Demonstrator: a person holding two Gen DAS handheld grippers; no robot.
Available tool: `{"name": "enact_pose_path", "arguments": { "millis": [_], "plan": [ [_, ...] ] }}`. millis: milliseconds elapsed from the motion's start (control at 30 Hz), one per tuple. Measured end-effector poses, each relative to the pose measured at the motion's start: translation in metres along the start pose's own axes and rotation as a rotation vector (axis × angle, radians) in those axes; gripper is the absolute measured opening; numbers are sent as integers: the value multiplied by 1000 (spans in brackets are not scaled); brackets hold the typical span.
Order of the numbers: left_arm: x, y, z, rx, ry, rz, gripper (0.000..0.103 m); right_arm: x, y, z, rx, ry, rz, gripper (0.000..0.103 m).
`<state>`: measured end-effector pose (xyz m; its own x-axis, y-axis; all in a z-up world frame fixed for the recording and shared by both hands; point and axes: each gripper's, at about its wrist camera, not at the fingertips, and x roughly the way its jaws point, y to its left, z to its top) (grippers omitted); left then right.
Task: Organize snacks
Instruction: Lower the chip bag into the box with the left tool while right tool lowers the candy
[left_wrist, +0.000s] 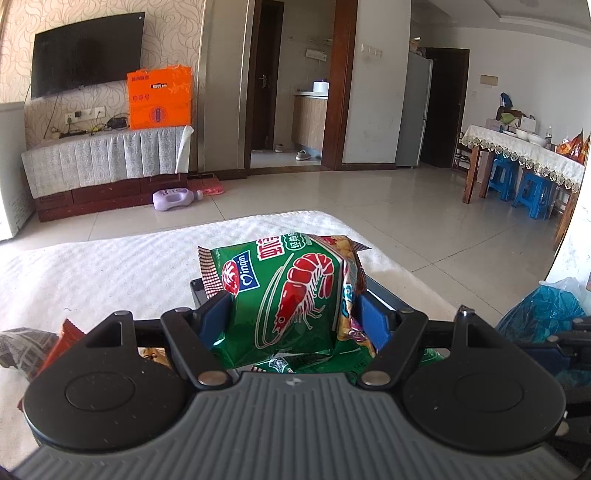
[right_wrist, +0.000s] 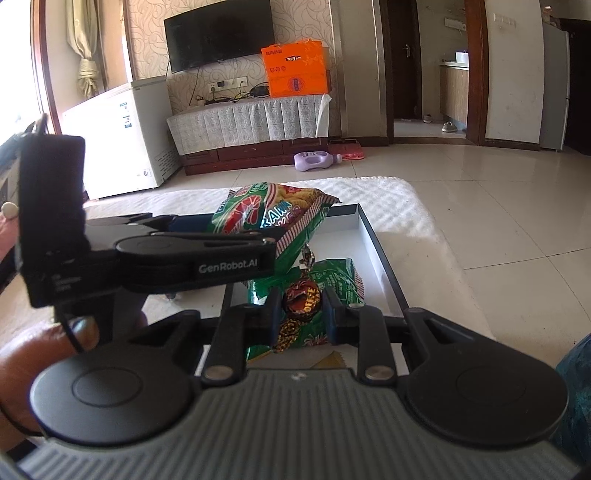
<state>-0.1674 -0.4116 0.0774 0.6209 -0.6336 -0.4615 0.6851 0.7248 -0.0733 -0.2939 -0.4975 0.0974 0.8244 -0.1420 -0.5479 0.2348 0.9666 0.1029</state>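
Sunlit living room: glossy tile floor (left_wrist: 369, 199), wall-mounted TV (left_wrist: 86, 53) on swirly wallpaper (orange box (left_wrist: 159, 98) beside it), chest freezer (right_wrist: 125, 133).

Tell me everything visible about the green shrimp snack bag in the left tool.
The green shrimp snack bag is glossy, crinkled foil or plastic with a red shrimp picture, white lettering and a red-and-white serrated seal edge. It looks puffy and unopened. The left tool clamps it on both sides with blue pads, holding it tilted above the black-rimmed white tray, where another green packet lies beneath it.

Bright daylight, sharp, bowed edges (fisheye)
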Motion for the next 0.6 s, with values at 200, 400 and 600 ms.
{"name": "enact_pose_path", "arguments": {
  "millis": [200,400,600],
  "plan": [
    [20,0,3,1,17,0,78,1,-2,0,1,7,-1,26],
    [42,-5,1,41,47,26,79,7,-2,0,-5,19,-5,26],
    [57,-8,-3,71,78,38,79,9,-4,1,-6,27,-7,26]
  ]
}}
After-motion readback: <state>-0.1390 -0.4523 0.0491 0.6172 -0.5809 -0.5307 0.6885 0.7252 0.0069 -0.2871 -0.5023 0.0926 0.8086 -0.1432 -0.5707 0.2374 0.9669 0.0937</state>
